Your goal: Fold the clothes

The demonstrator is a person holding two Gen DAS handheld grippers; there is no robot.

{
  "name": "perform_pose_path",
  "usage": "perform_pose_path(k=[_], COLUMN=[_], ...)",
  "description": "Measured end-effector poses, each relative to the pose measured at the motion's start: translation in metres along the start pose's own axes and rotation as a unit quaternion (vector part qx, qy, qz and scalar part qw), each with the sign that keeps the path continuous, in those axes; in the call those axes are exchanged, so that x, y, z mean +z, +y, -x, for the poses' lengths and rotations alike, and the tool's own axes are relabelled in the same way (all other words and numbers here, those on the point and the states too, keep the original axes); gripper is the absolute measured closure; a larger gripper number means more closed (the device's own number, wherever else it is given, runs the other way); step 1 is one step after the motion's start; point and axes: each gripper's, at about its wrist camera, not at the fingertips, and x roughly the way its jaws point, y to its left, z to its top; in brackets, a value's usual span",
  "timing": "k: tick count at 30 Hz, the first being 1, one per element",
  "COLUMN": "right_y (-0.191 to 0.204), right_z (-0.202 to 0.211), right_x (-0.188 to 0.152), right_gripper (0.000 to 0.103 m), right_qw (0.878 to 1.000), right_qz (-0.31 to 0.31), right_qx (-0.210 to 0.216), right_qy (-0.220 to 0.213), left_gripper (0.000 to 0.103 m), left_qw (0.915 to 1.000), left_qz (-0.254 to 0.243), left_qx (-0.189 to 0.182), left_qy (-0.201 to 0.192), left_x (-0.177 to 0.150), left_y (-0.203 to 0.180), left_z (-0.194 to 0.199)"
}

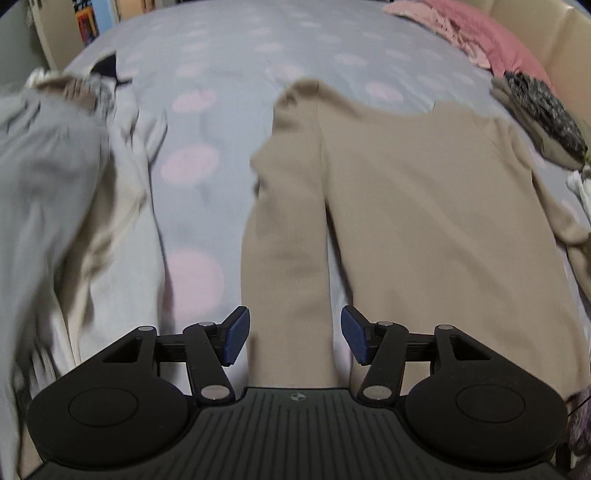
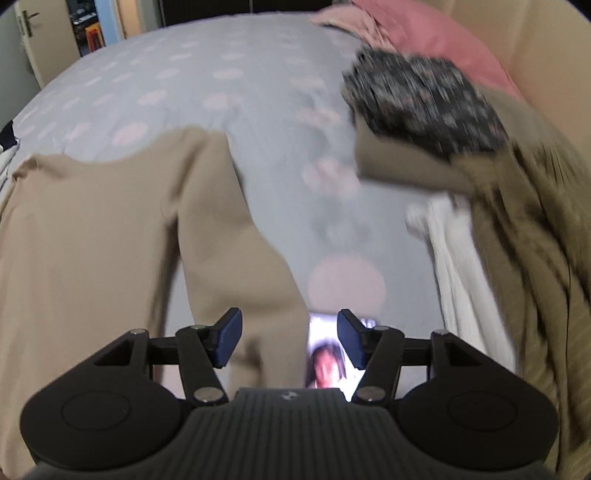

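1. On the spotted bedspread (image 1: 229,122) the beige top (image 1: 424,206) lies spread flat, neckline away from the grippers, its two sleeves lying alongside its body; I judge no fold made on it yet.
2. The left gripper (image 1: 294,338) has its jaws released, spread either side of one sleeve end (image 1: 291,295) without pinching it.
3. The right gripper (image 2: 290,339) is likewise released, straddling the other sleeve end (image 2: 269,332).
4. Count: one top laid out, two sleeves, two grippers.
5. Left of the top, a loose heap of pale clothes (image 1: 62,206) looks unfolded; I cannot count it.
6. Right of the top, an olive garment (image 2: 524,236), a dark speckled piece (image 2: 421,103) and a white cloth (image 2: 458,254) lie piled.
7. Beyond the top, pink bedding (image 1: 491,33).
8. Just right of its near sleeve, a lit phone screen (image 2: 327,362).
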Motion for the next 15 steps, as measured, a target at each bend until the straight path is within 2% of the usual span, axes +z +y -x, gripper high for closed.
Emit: perform_pose_path(k=[6, 9, 10, 11, 12, 14, 15], right_y=[-0.003, 0.003, 0.005, 0.007, 0.008, 0.007, 0.005], right_z=[-0.003, -0.004, -0.005, -0.006, -0.005, 0.001, 0.005], right_x=[-0.033, -0.037, -0.038, -0.040, -0.040, -0.036, -0.033], right_gripper=[0.041, 0.046, 0.056, 0.078, 0.087, 0.095, 0.096], right_qw=[0.998, 0.997, 0.997, 0.996, 0.996, 0.997, 0.997], right_qz=[-0.006, 0.008, 0.013, 0.018, 0.024, 0.025, 0.022], right_qx=[0.026, 0.018, 0.015, 0.012, 0.003, -0.022, -0.033], right_qy=[0.054, 0.074, 0.081, 0.088, 0.090, 0.077, 0.067], left_gripper=[0.051, 0.059, 0.062, 0.069, 0.073, 0.077, 0.080], left_qw=[0.9993, 0.9987, 0.9984, 0.9981, 0.9978, 0.9971, 0.9968], left_qz=[0.011, 0.009, 0.013, 0.016, 0.021, 0.025, 0.026], left_qx=[-0.009, -0.012, -0.013, -0.012, -0.010, -0.002, 0.001], left_qy=[0.033, 0.049, 0.054, 0.058, 0.063, 0.071, 0.075], left_x=[-0.025, -0.031, -0.031, -0.032, -0.033, -0.033, -0.033], left_y=[-0.004, -0.006, -0.005, -0.004, -0.003, -0.001, 0.000], left_z=[-0.007, -0.011, -0.013, -0.015, -0.018, -0.023, -0.025])
